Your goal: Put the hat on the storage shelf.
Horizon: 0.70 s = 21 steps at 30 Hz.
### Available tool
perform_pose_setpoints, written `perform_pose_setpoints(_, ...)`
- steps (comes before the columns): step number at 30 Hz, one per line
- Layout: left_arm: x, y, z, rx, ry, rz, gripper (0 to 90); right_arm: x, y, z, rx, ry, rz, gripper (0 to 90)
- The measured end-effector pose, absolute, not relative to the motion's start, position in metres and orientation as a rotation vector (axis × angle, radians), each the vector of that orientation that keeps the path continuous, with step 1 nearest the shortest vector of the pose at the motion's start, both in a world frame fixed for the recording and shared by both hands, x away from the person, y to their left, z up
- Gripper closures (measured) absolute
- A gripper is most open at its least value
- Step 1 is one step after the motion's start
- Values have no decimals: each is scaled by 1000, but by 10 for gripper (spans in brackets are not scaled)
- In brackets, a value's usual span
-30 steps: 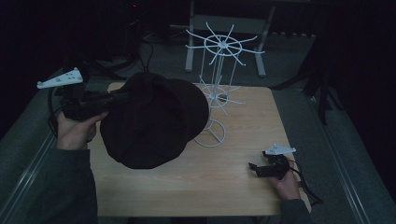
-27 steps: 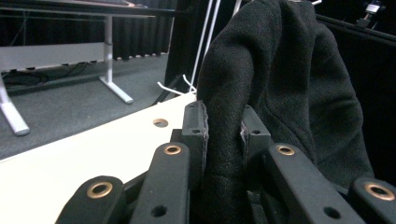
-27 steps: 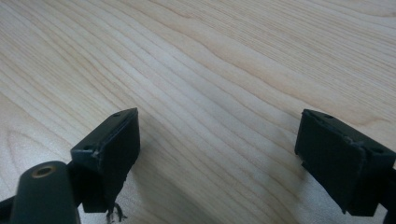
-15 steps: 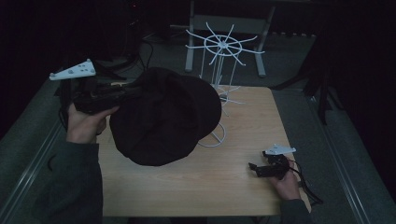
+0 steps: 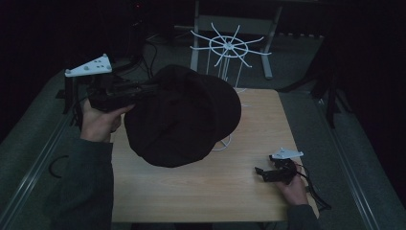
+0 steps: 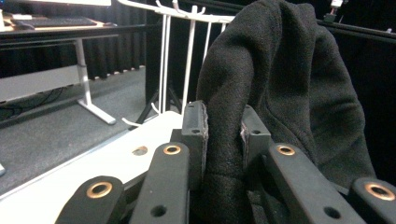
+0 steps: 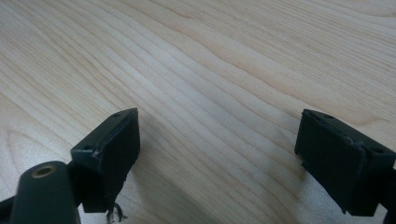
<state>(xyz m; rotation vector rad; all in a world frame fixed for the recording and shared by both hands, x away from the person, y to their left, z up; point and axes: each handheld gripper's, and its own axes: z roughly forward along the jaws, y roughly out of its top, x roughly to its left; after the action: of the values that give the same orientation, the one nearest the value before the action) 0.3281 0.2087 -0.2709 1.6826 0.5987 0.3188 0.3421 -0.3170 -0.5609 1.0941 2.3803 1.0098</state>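
**High view: black hat held aloft over the table**

High view caught my left gripper (image 5: 152,91) clamped on the edge of a black hat (image 5: 184,117), which hung off its jaws above the left half of the wooden table (image 5: 230,191), clear of the top. My left hand (image 5: 98,122) gripped the tool from below, the grey plate (image 5: 89,66) riding on top. Behind the hat stood a white wire rack (image 5: 229,47), its spokes fanned out at the table's far edge and its ring base partly hidden by the fabric.

From the left gripper view, my two pads had closed on a thick fold of the fleece hat (image 6: 275,84), pinched tight between them, the rest of it billowing up and to the right. The rack's (image 6: 187,51) white uprights rose just behind it.

Near the table's front right corner, my right gripper (image 5: 262,172) lay low on the wood in my right hand (image 5: 293,189), well apart from the hat. In the right gripper view its jaws stood wide, with nothing but bare table (image 7: 219,70) between them.
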Motion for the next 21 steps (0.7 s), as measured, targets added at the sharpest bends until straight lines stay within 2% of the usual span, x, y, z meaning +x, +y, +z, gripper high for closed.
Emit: perform_pose_setpoints(21, 336, 188, -256, 1665, 534, 315, 775, 342, -317, -561, 1094, 2380, 1010, 139)
